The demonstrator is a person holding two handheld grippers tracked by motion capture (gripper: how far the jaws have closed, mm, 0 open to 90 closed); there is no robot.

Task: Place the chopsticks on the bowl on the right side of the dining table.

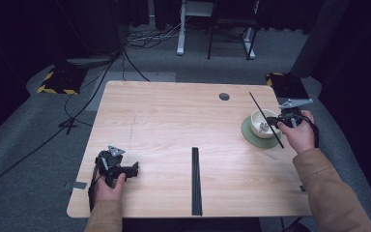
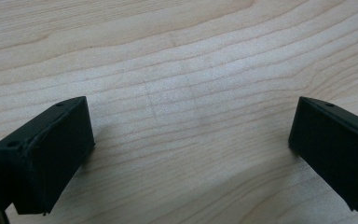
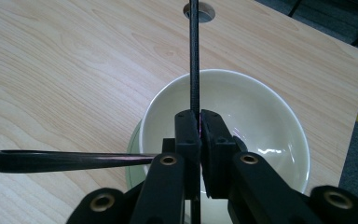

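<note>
We hold one black chopstick [image 3: 194,56] pinched in the right gripper [image 3: 199,122], right above the white bowl [image 3: 265,116]; a second stick [image 3: 70,160], probably its mate, lies just left of the jaws. Placing step; next we lower and release. Left gripper [image 2: 191,140] idles, spread, over bare table [image 2: 177,51].
</note>
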